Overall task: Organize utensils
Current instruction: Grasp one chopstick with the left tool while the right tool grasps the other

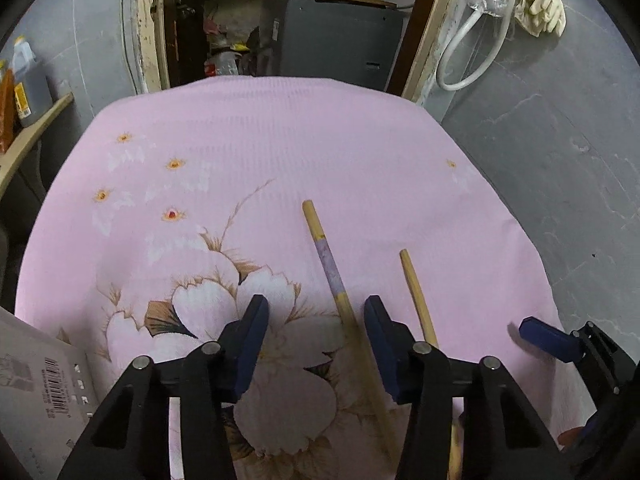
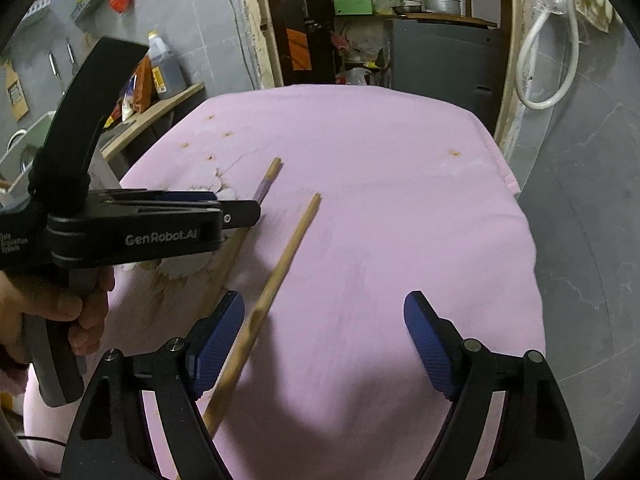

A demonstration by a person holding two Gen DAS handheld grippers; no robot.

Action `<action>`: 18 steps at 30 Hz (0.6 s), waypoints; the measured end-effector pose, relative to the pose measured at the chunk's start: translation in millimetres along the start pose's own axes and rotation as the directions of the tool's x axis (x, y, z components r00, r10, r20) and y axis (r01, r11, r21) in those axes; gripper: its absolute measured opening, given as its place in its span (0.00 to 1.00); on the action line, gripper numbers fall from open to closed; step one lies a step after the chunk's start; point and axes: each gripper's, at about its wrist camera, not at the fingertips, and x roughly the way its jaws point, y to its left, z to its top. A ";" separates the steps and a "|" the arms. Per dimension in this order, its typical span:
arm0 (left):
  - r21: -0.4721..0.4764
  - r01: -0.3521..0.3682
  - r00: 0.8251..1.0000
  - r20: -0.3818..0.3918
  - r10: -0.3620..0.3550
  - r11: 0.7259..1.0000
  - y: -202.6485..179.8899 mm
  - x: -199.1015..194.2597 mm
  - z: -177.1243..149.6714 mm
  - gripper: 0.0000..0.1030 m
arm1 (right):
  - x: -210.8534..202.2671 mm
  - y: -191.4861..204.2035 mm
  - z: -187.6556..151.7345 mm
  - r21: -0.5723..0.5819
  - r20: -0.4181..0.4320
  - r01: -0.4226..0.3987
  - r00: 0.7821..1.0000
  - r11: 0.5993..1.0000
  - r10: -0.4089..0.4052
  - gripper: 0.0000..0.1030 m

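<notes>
pink floral cloth [image 1: 320, 140]; grey tiled wall [image 1: 560, 140]

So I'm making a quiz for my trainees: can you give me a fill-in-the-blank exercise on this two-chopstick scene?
1. The two wooden chopsticks lie on a floral cloth whose colour is ____.
2. The chopstick with the purple-wrapped middle lies between the jaws of the ____ gripper.
3. The plain wooden chopstick passes beside the right gripper's ____ finger, as its own camera shows it.
4. A white hose hangs on the ____.

Missing words: pink; left; left; wall
</notes>
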 end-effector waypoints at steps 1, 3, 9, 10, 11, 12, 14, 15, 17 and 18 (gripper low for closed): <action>0.000 0.005 1.000 0.003 -0.005 1.000 1.8 -1.4 0.4 0.44 | 2.2 1.6 -0.6 -0.002 -0.010 -0.003 1.000 1.000 0.003 0.70; 0.002 0.013 1.000 0.003 -0.013 1.000 5.2 -0.9 1.1 0.42 | 5.4 2.3 -1.3 -0.006 -0.024 -0.004 1.000 1.000 0.004 0.67; 0.001 0.033 0.999 0.005 -0.033 0.999 12.8 -0.6 2.1 0.39 | 12.5 10.8 -0.5 -0.049 -0.045 0.029 0.998 0.998 -0.031 0.65; -0.001 0.034 0.999 0.006 -0.034 0.999 14.5 -1.0 2.4 0.38 | 13.1 11.8 0.4 -0.058 -0.047 0.039 0.998 0.998 -0.042 0.64; -0.005 0.035 0.999 0.007 -0.035 0.999 15.4 -0.9 2.8 0.37 | 12.9 12.4 1.6 -0.065 -0.049 0.047 0.998 0.997 -0.051 0.62; -0.008 0.035 0.999 0.007 -0.035 0.999 14.9 -0.3 3.3 0.36 | 13.0 12.4 2.6 -0.069 -0.050 0.054 0.997 0.996 -0.057 0.61; -0.007 0.033 0.999 0.005 -0.033 0.999 14.0 0.4 4.2 0.34 | 13.2 10.9 4.9 -0.070 -0.050 0.060 0.997 0.996 -0.063 0.58; -0.005 0.035 0.999 0.003 -0.035 0.999 13.1 0.5 4.4 0.32 | 13.0 9.7 6.2 -0.069 -0.050 0.062 0.997 0.996 -0.065 0.57; 0.002 0.041 0.999 0.000 -0.041 0.999 10.4 1.2 4.8 0.29 | 12.7 7.5 8.9 -0.060 -0.052 0.062 0.997 0.996 -0.065 0.55; 0.005 0.044 0.999 0.000 -0.044 0.999 8.8 1.7 4.8 0.26 | 13.1 5.5 10.9 -0.055 -0.052 0.060 0.997 0.997 -0.063 0.54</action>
